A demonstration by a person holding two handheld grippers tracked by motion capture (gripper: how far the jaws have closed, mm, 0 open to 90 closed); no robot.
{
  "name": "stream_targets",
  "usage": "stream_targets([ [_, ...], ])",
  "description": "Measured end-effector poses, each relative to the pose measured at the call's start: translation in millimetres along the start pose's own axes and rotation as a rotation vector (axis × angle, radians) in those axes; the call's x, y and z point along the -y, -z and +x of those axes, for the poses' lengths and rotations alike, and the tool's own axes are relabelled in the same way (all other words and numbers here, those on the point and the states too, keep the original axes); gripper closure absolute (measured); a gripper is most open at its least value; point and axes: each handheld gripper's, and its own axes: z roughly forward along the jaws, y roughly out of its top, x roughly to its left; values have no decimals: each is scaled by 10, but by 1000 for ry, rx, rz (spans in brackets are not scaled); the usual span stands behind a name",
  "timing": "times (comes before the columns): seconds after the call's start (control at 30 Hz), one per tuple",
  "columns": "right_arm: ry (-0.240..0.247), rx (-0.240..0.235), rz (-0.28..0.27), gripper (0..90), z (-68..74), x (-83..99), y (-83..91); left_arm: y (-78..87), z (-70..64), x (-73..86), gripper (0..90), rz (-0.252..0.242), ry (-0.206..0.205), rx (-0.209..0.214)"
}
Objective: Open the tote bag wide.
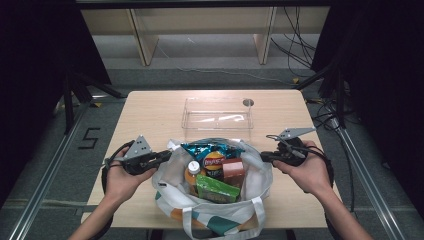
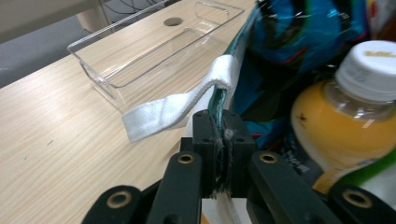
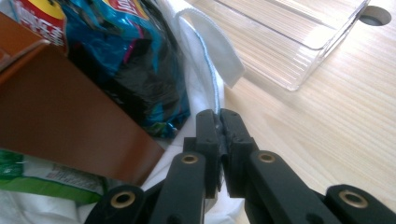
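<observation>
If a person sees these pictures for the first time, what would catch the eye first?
Probably the white tote bag at the table's near edge, stuffed with a blue chip bag, an orange juice bottle, a brown carton and a green packet. The left gripper and right gripper pinch its opposite rims. Behind stands an empty clear plastic tray.

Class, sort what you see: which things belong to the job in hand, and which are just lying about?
In the job: left gripper, right gripper, tote bag pinched at both rims.

Lying about: clear tray, table, shelving, cables.
</observation>
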Motion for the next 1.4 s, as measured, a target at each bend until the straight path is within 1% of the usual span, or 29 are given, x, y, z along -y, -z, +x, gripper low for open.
stream_targets([
  [0.03,-26,9,-12,877,24,15,-33,-32,14,20,863,24,-26,-7],
  [0.07,-1,12,5,877,-6,11,-30,-60,-4,34,867,17,-14,-16],
  [0.1,7,19,-29,877,-11,25,-68,-81,-12,48,869,24,-18,-20],
  [0.13,35,27,-11,878,-30,30,-72,-105,-24,63,872,27,-24,-24],
  [0.23,37,44,6,878,-37,51,-110,-134,-34,95,877,49,-40,-29],
  [0.3,33,46,-1,878,-38,64,-133,-171,-47,133,877,41,-11,-38],
  [0.33,8,42,-28,878,-28,79,-167,-178,-37,142,878,48,-30,-48],
  [0.37,35,50,12,878,-46,78,-159,-182,-35,159,878,59,-30,-48],
  [0.47,17,58,2,878,-39,102,-220,-216,-35,200,878,72,-34,-53],
  [0.5,26,63,21,878,-47,109,-241,-249,-52,230,879,78,-12,-44],
  [0.53,40,80,-6,878,-52,129,-288,-262,-60,245,879,79,-1,-45],
  [0.57,38,75,10,878,-57,132,-293,-270,-46,251,879,85,-25,-45],
  [0.6,33,88,-14,878,-58,150,-334,-279,-55,264,879,90,-12,-44],
  [0.63,29,77,29,878,-65,143,-318,-287,-57,272,879,90,-12,-48],
  [0.67,17,78,-9,878,-61,164,-365,-287,-57,272,879,90,-12,-48],
  [0.7,33,86,16,878,-77,168,-366,-299,-58,284,879,96,-14,-51],
  [0.77,13,78,19,878,-75,182,-395,-315,-64,293,879,106,-21,-47],
  [0.83,27,82,23,878,-87,191,-408,-331,-77,304,879,105,-14,-53],
  [0.87,7,93,0,878,-78,213,-444,-343,-76,310,878,105,-16,-50],
  [0.93,18,88,8,878,-99,210,-439,-357,-69,313,879,112,-17,-54],
  [0.97,9,86,-8,878,-98,223,-464,-361,-68,316,879,115,-7,-49],
  [1.0,29,97,3,878,-115,228,-465,-364,-68,318,879,115,-6,-51],
  [1.03,18,88,21,878,-122,230,-463,-371,-82,329,879,112,-6,-56],
  [1.1,32,98,-2,878,-133,249,-498,-370,-81,330,880,120,-22,-56],
  [1.2,15,96,22,879,-124,253,-501,-379,-80,338,880,121,-6,-56],
  [1.23,34,99,20,879,-134,261,-518,-383,-70,340,880,122,-12,-53],
  [1.33,10,96,20,879,-110,270,-539,-402,-69,349,880,124,1,-45],
  [1.37,29,113,-15,879,-121,288,-581,-402,-69,349,880,124,1,-45],
  [1.4,28,117,-10,879,-127,290,-585,-413,-68,351,879,116,1,-46],
])
